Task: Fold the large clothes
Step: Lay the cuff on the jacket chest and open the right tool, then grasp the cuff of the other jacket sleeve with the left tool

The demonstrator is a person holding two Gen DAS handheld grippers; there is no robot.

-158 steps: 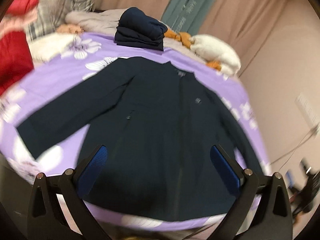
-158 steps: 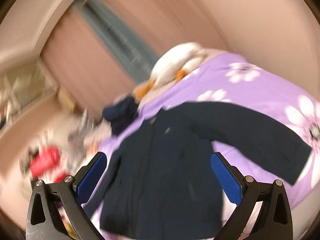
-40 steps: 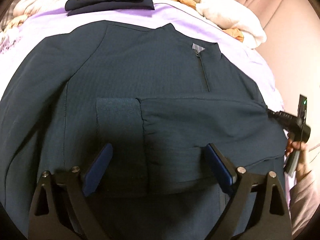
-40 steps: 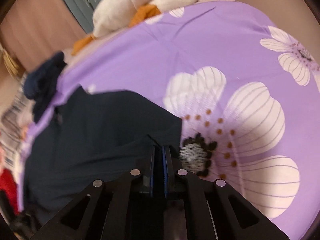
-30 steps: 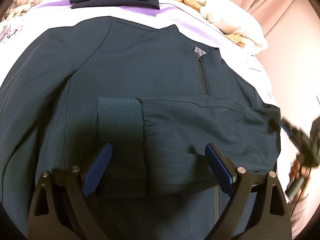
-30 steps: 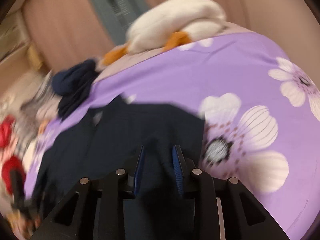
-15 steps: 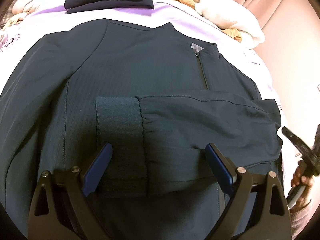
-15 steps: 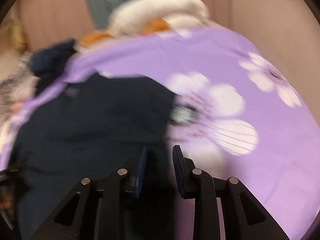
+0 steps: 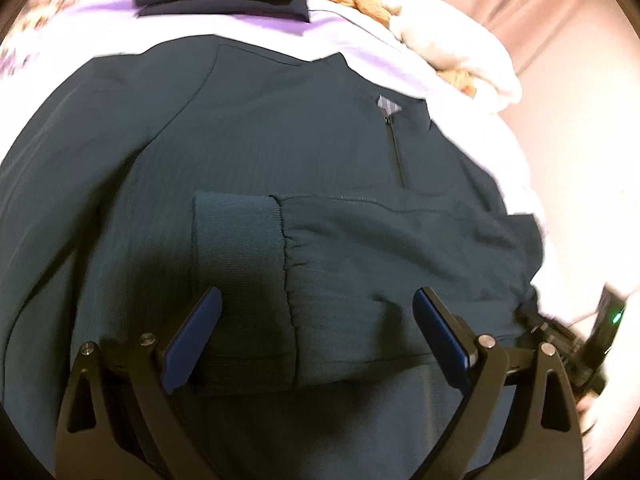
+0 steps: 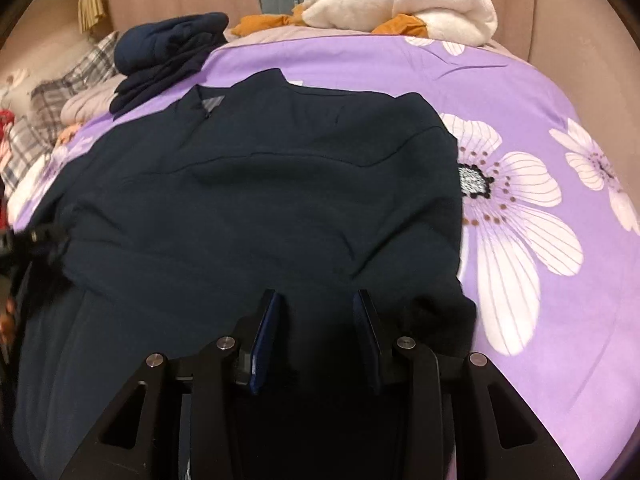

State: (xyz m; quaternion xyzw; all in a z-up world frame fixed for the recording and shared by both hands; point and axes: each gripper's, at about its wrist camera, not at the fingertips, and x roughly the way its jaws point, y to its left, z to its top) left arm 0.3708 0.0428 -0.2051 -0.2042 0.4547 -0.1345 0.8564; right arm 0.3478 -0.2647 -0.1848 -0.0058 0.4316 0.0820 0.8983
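A dark navy jacket [image 9: 280,140] lies face up on the purple flowered bedspread [image 10: 520,160]. One sleeve is folded across its chest, and the ribbed cuff [image 9: 236,240] ends near the middle. My left gripper [image 9: 316,296] hovers wide open just above that cuff and sleeve and holds nothing. My right gripper [image 10: 318,298] is low over the jacket [image 10: 260,184], near its right edge. Its jaws are opening with a narrow gap. Dark cloth lies under and between them, and the pads do not press on it.
A stack of folded dark clothes [image 10: 168,48] sits at the head of the bed. Beside it is a white plush bundle [image 10: 400,0] with orange parts. Plaid pillows [image 10: 60,92] lie at the far left. Bare bedspread shows to the right of the jacket.
The right gripper, earlier shut on cloth at the folded shoulder, has let go, parted its jaws and swung down over the jacket's right side. The left gripper has stayed put over the cuff.
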